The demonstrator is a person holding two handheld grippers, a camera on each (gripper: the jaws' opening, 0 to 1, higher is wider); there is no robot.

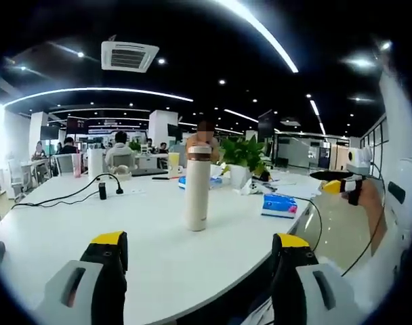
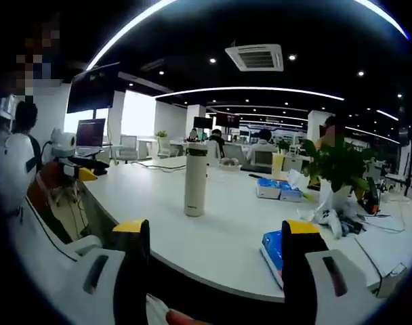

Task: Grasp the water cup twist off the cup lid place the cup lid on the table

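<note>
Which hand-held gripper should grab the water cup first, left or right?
Left, marginally. The water cup stands upright nearly centred between the open left hand-held gripper jaws; in the right hand-held gripper view it sits off-centre.

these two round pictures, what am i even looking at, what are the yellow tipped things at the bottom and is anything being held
Each picture comes from a fisheye camera riding on a hand-held gripper, looking forward along its two jaws. The yellow-tipped prongs are those jaws: the left gripper in the left gripper view, the right gripper in the right gripper view. Both are open and hold nothing. Ahead, on a white table in an office, the tall water cup stands upright with its cup lid still on. A blue tissue pack, a black cable and a potted plant sit nearby. People sit at desks behind.
</note>
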